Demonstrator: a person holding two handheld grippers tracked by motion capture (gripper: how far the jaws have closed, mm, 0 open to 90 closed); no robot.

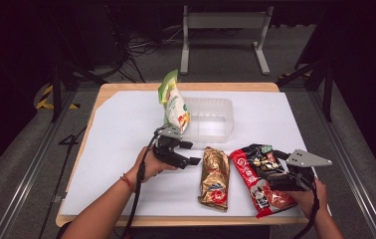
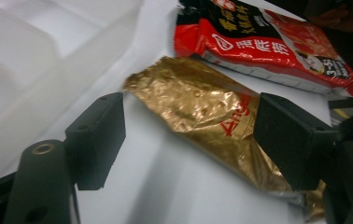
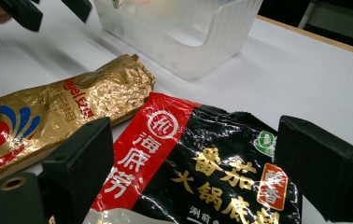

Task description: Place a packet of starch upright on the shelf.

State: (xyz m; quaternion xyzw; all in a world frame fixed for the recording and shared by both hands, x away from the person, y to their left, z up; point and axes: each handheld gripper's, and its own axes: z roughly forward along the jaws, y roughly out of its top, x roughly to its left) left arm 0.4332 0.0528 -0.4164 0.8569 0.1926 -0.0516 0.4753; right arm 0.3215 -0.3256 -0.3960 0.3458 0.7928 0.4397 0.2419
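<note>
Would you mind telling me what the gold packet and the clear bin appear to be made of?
The gold packet looks like metallised foil film: glossy, with crinkles that catch the light. The clear bin seems to be translucent, frosted plastic with faintly ribbed walls.

Left forearm comes in from bottom left, angled up and right; left hand (image 1: 151, 167) wraps the rear of the left tool (image 1: 188, 153), a red cord at the wrist. Left tool points right, roughly level, jaws spread wide, nothing pressed between the pads. Right hand (image 1: 308, 196) at the bottom right grips the right tool (image 1: 270, 172), which points left and slightly down. Its jaws stand apart, pads clamping nothing. Cables trail down from both tools.
</note>
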